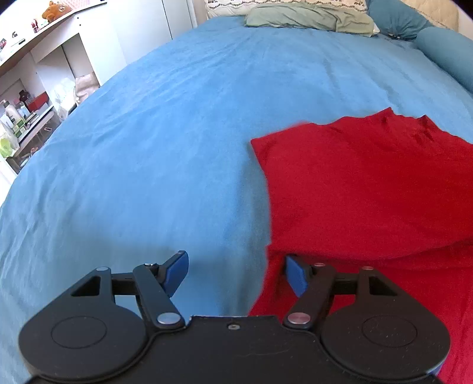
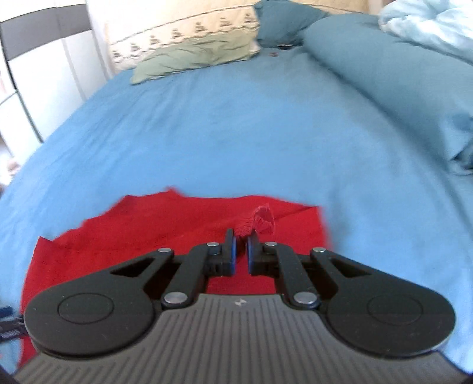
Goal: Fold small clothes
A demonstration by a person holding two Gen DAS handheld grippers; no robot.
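A red garment point(image 1: 360, 189) lies partly folded on the blue bed sheet point(image 1: 165, 141). In the left wrist view it fills the right side, with a folded layer over a lower layer. My left gripper point(image 1: 236, 273) is open and empty, low over the garment's left edge, its right finger above the red cloth. In the right wrist view the red garment point(image 2: 153, 227) lies under my right gripper point(image 2: 241, 239), which is shut on a bunched edge of the red cloth point(image 2: 260, 220) that sticks up past the fingertips.
A green pillow point(image 1: 307, 14) and patterned pillows lie at the head of the bed. A teal bolster point(image 1: 449, 56) and a teal duvet point(image 2: 399, 73) lie along the right side. White shelves point(image 1: 44, 97) with bottles stand left of the bed.
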